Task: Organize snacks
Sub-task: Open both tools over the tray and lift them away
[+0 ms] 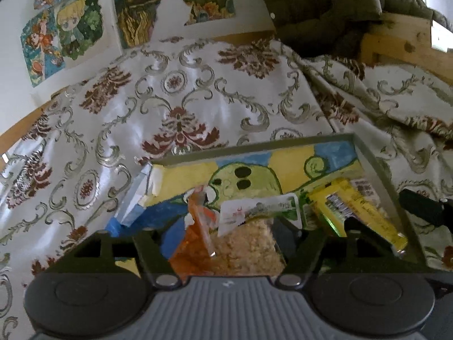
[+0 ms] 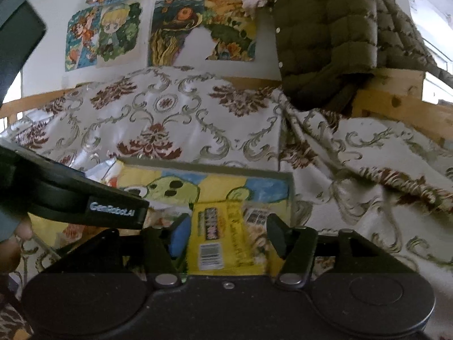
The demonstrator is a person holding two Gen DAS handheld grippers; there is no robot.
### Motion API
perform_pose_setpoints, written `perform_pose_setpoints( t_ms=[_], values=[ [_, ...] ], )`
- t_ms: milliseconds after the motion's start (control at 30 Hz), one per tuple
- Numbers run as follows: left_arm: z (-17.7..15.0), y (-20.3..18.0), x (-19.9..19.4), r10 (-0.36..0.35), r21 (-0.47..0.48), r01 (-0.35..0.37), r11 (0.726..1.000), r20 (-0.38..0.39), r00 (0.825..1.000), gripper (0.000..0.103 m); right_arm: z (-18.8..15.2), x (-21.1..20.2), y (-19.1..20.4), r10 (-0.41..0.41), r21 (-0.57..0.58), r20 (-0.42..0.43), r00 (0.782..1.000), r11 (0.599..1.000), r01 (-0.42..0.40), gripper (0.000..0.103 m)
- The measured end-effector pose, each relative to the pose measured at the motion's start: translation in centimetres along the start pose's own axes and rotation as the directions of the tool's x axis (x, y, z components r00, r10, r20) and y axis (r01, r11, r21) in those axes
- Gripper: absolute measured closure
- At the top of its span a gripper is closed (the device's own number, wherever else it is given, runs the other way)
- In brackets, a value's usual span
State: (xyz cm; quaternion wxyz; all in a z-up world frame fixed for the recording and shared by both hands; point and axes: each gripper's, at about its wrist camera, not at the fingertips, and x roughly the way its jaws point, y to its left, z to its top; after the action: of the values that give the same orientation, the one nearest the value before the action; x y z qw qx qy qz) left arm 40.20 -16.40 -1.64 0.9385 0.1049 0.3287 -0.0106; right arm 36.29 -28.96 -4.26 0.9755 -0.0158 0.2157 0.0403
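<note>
Snacks already lie in the tray (image 1: 376,155); my left gripper (image 1: 223,235) and right gripper (image 2: 226,235) stand open, their packets released.

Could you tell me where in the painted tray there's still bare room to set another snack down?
The tray is bare along its far wall, over the painted green bird. Its near half is crowded: orange packet, clear crumb pack, yellow packet.
</note>
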Motion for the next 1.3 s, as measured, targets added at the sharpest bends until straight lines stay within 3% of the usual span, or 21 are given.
perform_pose_setpoints(
  t_ms=[333, 500, 600, 867, 1300],
  values=[
    [1.4, 2.3, -6.8, 0.037, -0.071, -0.03, 0.997, 0.097, 0.995, 0.001, 3.4, -5.6, -1.4, -0.025, 0.028, 0.091, 0.995, 0.999, 0.022, 0.012],
    [0.4, 4.5, -10.5, 0.062, -0.099, -0.05, 0.994, 0.124, 0.99, 0.0, 4.8, -9.6, -1.4, -0.016, 0.052, 0.144, 0.99, 0.999, 0.008, 0.001],
    [-0.8, 5.9, -12.9, 0.09, -0.133, -0.072, 0.989, 0.134, 0.987, 0.0, 5.3, -11.8, -1.3, -0.016, 0.042, 0.162, 0.987, 0.999, 0.009, 0.001],
    [-4.8, 8.9, -19.6, 0.076, -0.252, -0.027, 0.967, 0.188, 0.979, 0.0, 4.9, -17.0, -1.3, 0.011, 0.087, 0.164, 0.986, 0.996, -0.025, 0.001],
    [-11.4, 11.4, -27.5, 0.064, -0.272, -0.007, 0.962, 0.204, 0.977, 0.0, 1.9, -24.8, 1.4, 0.014, 0.083, 0.18, 0.984, 0.996, -0.03, 0.001]
  ],
)
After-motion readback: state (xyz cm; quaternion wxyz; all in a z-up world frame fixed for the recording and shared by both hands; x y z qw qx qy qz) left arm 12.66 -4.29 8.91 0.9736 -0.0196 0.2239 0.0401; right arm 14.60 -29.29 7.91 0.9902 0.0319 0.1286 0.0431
